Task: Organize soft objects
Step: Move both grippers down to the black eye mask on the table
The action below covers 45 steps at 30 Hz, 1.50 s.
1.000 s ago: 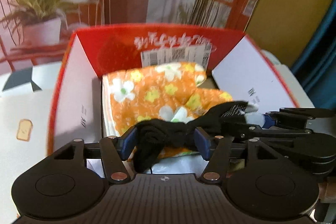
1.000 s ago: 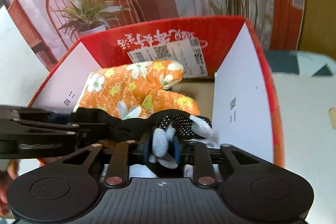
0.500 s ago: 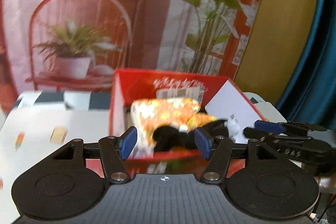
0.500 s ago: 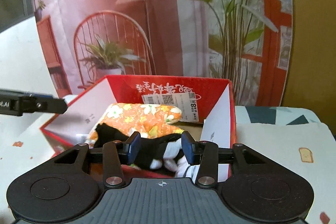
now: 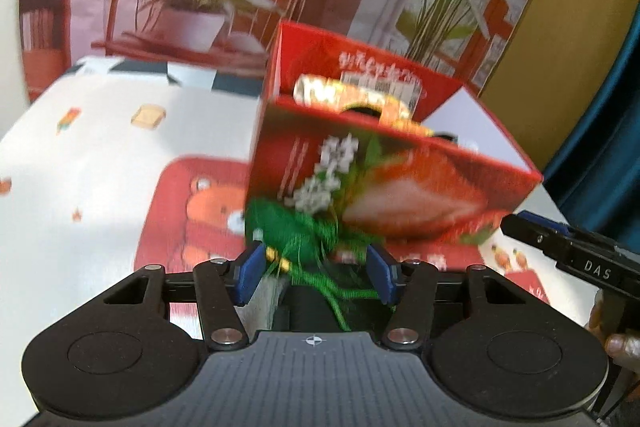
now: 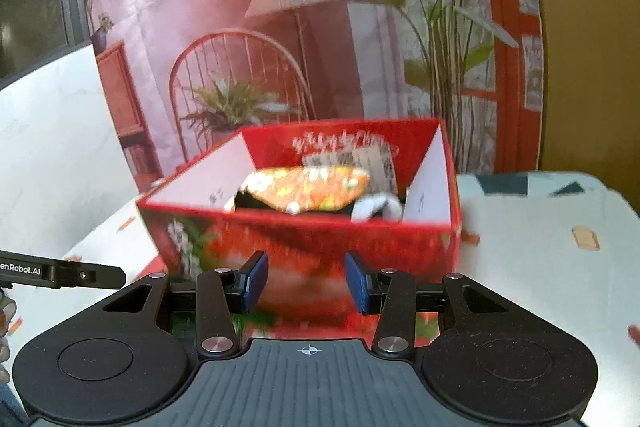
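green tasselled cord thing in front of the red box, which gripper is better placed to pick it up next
Left, probably. The green tasselled cord lies between the closing left gripper pads. The right gripper frames only the red cardboard box.

Printed backdrop [image 6: 280, 7] of chair and plants, mustard wall [image 6: 588, 67], teal curtain [image 5: 608, 147]

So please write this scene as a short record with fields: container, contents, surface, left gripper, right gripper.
container: red box, top open
contents: orange flowered cloth; black glove with white tips beside it
surface: table with printed cover
left gripper: jaws closing, green cord between them, not gripped
right gripper: open, empty, before the box
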Each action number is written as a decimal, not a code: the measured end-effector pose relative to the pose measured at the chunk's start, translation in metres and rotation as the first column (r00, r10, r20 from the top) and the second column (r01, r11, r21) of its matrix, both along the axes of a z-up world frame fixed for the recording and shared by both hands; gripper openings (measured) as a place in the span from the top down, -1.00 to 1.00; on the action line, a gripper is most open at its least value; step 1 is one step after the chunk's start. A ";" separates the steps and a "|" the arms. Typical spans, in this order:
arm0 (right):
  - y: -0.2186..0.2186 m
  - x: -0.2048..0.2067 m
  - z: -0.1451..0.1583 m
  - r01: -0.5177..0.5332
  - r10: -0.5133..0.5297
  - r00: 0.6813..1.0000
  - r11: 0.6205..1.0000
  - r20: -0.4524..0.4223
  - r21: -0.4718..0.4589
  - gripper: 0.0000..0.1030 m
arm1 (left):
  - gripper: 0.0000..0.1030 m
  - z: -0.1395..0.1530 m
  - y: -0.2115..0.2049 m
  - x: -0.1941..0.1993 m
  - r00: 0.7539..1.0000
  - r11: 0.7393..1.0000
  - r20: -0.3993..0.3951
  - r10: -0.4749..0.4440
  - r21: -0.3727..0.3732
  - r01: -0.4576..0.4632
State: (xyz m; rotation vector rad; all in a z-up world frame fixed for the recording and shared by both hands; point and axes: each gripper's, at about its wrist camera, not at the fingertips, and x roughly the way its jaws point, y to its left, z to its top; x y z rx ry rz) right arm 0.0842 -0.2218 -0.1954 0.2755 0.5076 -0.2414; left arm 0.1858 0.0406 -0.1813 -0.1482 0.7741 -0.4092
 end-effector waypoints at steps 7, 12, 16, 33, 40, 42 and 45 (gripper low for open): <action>0.010 -0.022 -0.037 0.029 -0.023 0.995 0.998 -0.100 0.060 0.21 | -0.13 -0.026 0.000 -0.016 0.999 1.000 -0.032 -0.015 0.017 0.016; 0.011 -0.029 -0.049 0.054 -0.041 0.991 0.994 -0.129 0.092 0.21 | -0.13 -0.033 -0.003 -0.019 1.000 0.999 -0.020 -0.022 0.026 0.022; 0.013 -0.031 -0.054 0.059 -0.043 0.987 0.993 -0.154 0.105 0.20 | -0.13 -0.037 -0.002 -0.020 0.999 0.999 -0.025 -0.032 0.012 0.033; 0.015 -0.030 -0.069 0.071 -0.035 0.974 0.985 -0.223 0.157 0.04 | -0.15 -0.049 0.000 -0.010 0.998 0.999 -0.035 -0.042 -0.016 0.042; 0.016 -0.028 -0.071 0.067 -0.031 0.973 0.986 -0.229 0.152 0.00 | -0.20 -0.049 -0.006 -0.010 0.995 0.995 -0.039 -0.094 -0.036 0.093; 0.016 -0.028 -0.071 0.068 -0.031 0.973 0.986 -0.229 0.153 0.00 | -0.20 -0.049 -0.008 -0.014 0.993 0.994 -0.041 -0.108 -0.035 0.107; 0.016 -0.029 -0.071 0.069 -0.032 0.973 0.985 -0.227 0.156 0.00 | -0.20 -0.049 -0.008 -0.018 0.991 0.992 -0.044 -0.124 -0.046 0.122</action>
